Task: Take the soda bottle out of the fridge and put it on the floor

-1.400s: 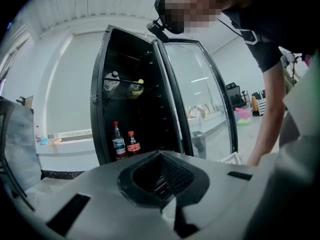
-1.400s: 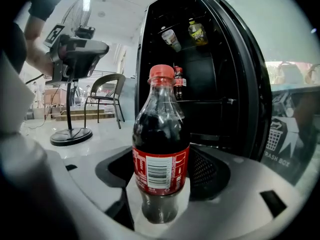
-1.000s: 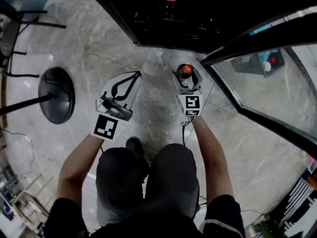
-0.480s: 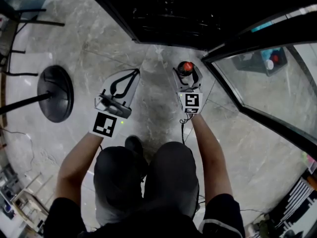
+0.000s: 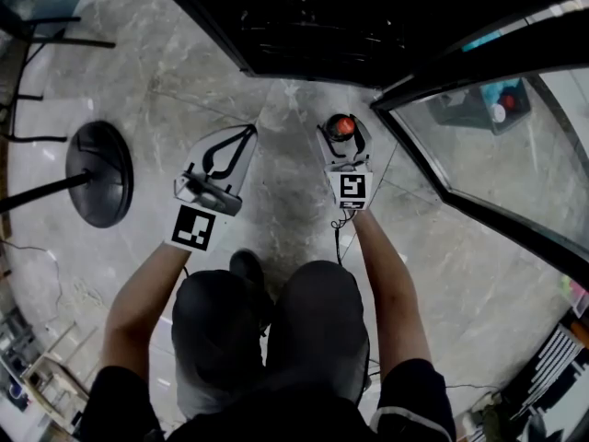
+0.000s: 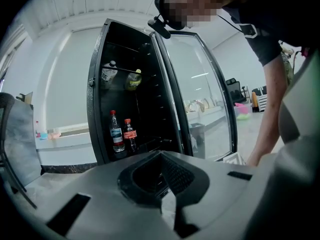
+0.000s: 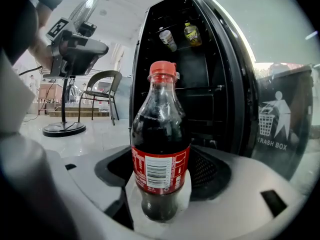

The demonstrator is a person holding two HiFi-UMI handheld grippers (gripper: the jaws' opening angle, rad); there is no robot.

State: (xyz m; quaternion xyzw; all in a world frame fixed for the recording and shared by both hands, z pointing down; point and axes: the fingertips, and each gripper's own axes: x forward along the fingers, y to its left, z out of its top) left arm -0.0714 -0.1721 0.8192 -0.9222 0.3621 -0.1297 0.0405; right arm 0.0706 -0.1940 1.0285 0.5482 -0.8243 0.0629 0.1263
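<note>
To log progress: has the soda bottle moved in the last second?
No. In the head view the soda bottle keeps its place beside the fridge door's lower corner.

Commercial or office-type hall, not a home. Polished grey marble floor [image 5: 166,81] all round. Tall black display fridge [image 5: 276,26] at 12 o'clock, its glass door [image 5: 497,164] open at 2 o'clock, drinks bottles [image 6: 121,134] on the shelves. Round pedestal stand base [image 5: 101,173] at 9 o'clock. Also a metal-frame chair [image 7: 102,91] and a bin [image 7: 280,129] marked TRASH BOX.

t-1.0→now | right tongs [image 5: 343,136] + soda bottle [image 5: 340,124] | edged slightly toward fridge [image 5: 276,35]
</note>
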